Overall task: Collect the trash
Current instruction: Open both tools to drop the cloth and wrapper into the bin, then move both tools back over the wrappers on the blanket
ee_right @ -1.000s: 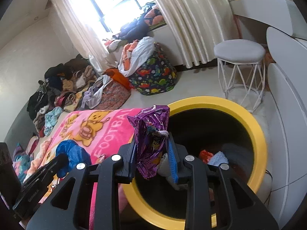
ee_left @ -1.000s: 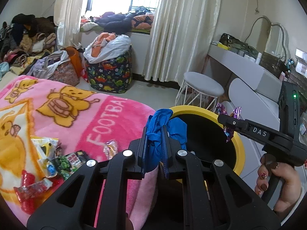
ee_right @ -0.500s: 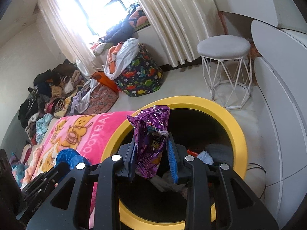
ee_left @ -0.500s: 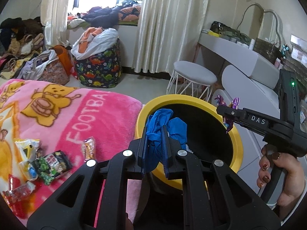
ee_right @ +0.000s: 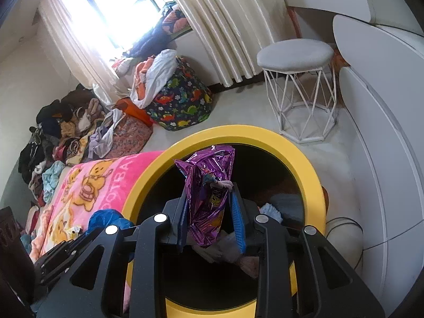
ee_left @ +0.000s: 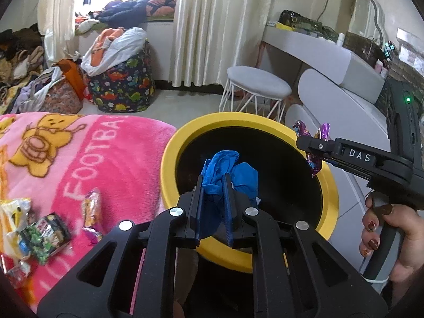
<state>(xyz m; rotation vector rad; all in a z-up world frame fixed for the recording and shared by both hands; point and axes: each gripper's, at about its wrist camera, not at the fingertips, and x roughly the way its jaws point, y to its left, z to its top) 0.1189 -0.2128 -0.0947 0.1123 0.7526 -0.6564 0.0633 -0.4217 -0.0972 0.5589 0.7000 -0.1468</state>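
both grippers had moved from the bed side to right over the yellow bin (ee_left: 169, 164). the drop step was in hand, and next both needed to let go. the pink blanket (ee_left: 87, 148) read "footba". the left gripper (ee_left: 214, 185) pinched a blue glove (ee_left: 222, 167) tight. the right gripper (ee_right: 209, 198), marked "das", looked a bit open around a purple wrapper (ee_right: 209, 182).
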